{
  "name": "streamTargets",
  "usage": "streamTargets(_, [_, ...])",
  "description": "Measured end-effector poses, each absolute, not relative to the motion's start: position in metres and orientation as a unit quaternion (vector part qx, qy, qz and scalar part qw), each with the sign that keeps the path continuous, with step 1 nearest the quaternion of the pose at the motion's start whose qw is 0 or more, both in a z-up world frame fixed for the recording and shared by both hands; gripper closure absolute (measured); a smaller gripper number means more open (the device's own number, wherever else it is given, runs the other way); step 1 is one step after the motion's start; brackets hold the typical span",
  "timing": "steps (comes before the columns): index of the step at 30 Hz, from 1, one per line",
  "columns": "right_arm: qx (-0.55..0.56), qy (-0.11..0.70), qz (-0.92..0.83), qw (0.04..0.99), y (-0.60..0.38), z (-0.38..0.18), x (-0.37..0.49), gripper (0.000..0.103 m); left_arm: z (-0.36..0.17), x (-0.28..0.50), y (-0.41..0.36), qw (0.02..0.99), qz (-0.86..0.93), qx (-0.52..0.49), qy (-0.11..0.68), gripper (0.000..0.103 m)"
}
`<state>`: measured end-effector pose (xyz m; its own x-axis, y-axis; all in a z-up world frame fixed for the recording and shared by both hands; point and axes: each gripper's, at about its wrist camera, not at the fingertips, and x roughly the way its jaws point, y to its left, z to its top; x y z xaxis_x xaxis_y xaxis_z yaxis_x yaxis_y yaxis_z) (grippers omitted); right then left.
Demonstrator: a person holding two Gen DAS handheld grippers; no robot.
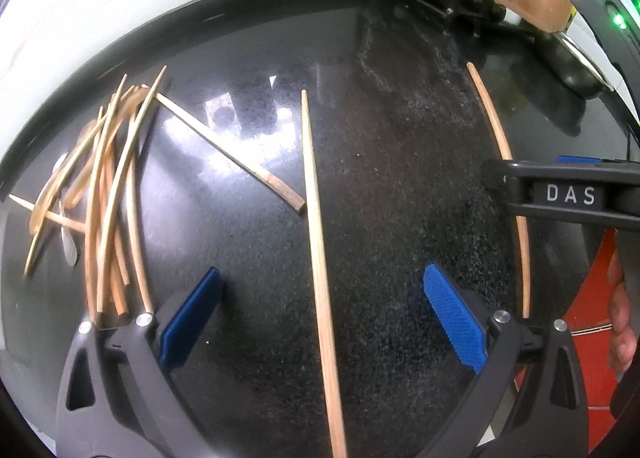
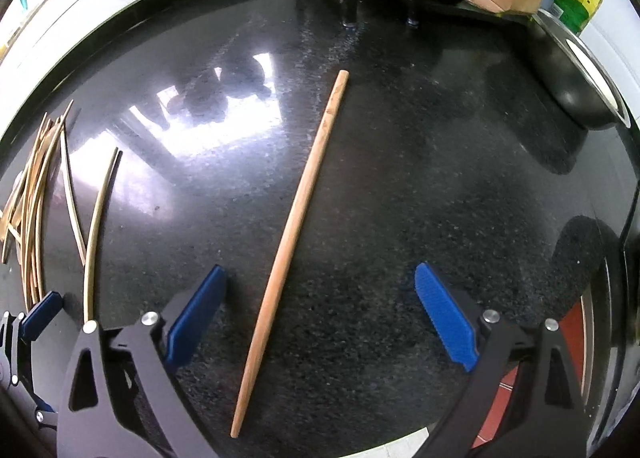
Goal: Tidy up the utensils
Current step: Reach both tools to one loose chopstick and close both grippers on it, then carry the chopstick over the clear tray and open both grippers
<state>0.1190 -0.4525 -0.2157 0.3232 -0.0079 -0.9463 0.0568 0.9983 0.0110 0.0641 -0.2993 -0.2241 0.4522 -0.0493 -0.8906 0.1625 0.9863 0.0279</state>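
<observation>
At far left I see the chopstick pile [image 1: 100, 193] heaped on the black surface [image 1: 400, 137]. My left claw [image 1: 320, 318] gapes wide astride one chopstick [image 1: 316, 242]; my right claw [image 2: 320, 314] (equally wide) straddles another chopstick [image 2: 296, 217], neither touched.

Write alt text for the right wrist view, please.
The open right gripper hovers over a single wooden chopstick lying between its blue pads on a black speckled countertop. A loose pile of chopsticks lies at far left.
</observation>
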Motion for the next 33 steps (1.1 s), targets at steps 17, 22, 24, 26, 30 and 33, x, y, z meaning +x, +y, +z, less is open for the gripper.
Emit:
streamTargets(17, [0.02,0.577,0.007,0.817,-0.425,-0.203,0.118,0.091,-0.211,0.052,-0.31,0.844,-0.073,0.07,0.526,0.065])
streamTargets(22, [0.014,0.58,0.007,0.814,-0.425,-0.202,0.123,0.095,-0.21,0.06,-0.31,0.84,-0.073,0.066,0.533,0.097])
streamTargets(24, [0.012,0.582,0.008,0.813,-0.426,-0.203,0.125,0.095,-0.209,0.063,-0.309,0.838,-0.074,0.061,0.537,0.097])
streamTargets(26, [0.018,0.587,0.007,0.809,-0.429,-0.202,0.128,0.096,-0.208,0.065,-0.309,0.835,-0.076,0.059,0.542,0.097])
streamTargets(30, [0.022,0.578,0.005,0.816,-0.433,-0.185,0.125,0.096,-0.206,0.067,-0.298,0.824,-0.074,0.044,0.56,0.097])
streamTargets(33, [0.026,0.568,0.009,0.822,-0.431,-0.165,0.119,0.096,-0.193,0.068,-0.286,0.823,-0.073,0.036,0.562,0.097])
